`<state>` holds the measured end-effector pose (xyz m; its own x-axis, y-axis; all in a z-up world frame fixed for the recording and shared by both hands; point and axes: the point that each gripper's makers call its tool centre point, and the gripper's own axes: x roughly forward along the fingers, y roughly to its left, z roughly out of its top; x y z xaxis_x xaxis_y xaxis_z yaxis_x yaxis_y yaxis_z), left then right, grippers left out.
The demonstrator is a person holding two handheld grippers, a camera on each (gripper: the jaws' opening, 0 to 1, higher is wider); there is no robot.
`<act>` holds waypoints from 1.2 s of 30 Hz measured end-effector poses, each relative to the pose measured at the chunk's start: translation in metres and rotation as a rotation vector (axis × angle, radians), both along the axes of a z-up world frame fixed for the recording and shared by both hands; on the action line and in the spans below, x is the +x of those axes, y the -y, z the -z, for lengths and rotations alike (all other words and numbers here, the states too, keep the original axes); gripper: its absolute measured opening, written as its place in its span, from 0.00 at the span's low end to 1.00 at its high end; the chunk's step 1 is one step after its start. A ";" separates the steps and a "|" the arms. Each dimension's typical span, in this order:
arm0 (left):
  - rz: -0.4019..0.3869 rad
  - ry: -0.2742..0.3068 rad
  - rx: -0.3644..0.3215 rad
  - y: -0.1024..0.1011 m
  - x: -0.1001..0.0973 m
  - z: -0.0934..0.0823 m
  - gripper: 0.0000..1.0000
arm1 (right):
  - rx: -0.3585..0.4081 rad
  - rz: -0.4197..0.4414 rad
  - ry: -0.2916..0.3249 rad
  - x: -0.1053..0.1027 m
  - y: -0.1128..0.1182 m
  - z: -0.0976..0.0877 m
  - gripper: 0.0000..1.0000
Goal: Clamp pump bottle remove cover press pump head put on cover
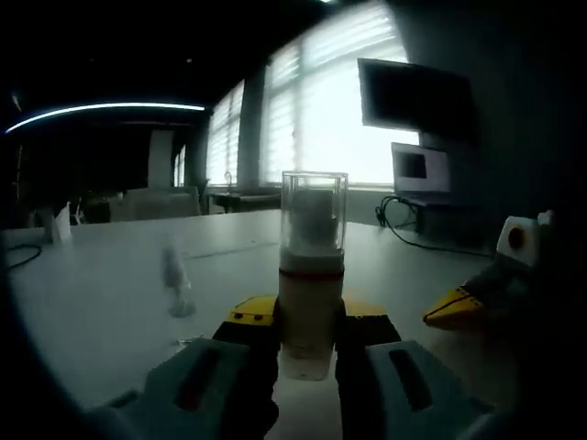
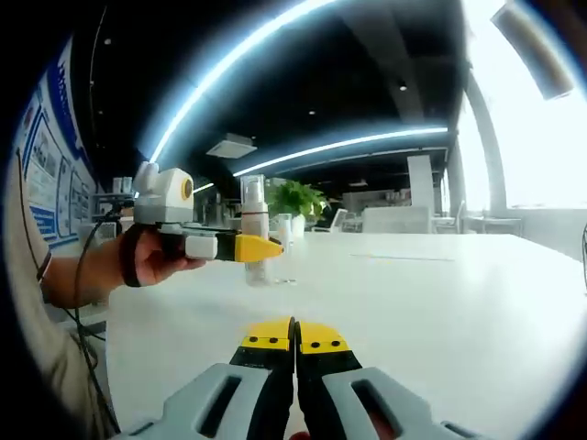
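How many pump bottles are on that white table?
1: the pump bottle stands on the table, clamped by the left gripper, clear cover on. Others may be hidden.

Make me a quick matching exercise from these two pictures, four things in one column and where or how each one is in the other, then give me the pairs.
Things
1. pump bottle
2. clear cover
3. right hand-held gripper
4. potted plant

States
A. jaws shut on nothing, above the white table
B. far off, behind the bottle in the right gripper view
C. sitting on top of the bottle
D. clamped upright by the left hand-held gripper

Pairs: 1-D, 2-C, 3-A, 4-B
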<state>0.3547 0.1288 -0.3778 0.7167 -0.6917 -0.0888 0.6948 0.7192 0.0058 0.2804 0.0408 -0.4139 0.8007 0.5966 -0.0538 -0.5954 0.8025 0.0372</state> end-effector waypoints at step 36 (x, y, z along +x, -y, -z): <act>0.084 -0.043 -0.024 -0.029 -0.054 0.029 0.14 | -0.065 -0.044 0.032 -0.006 -0.009 0.002 0.00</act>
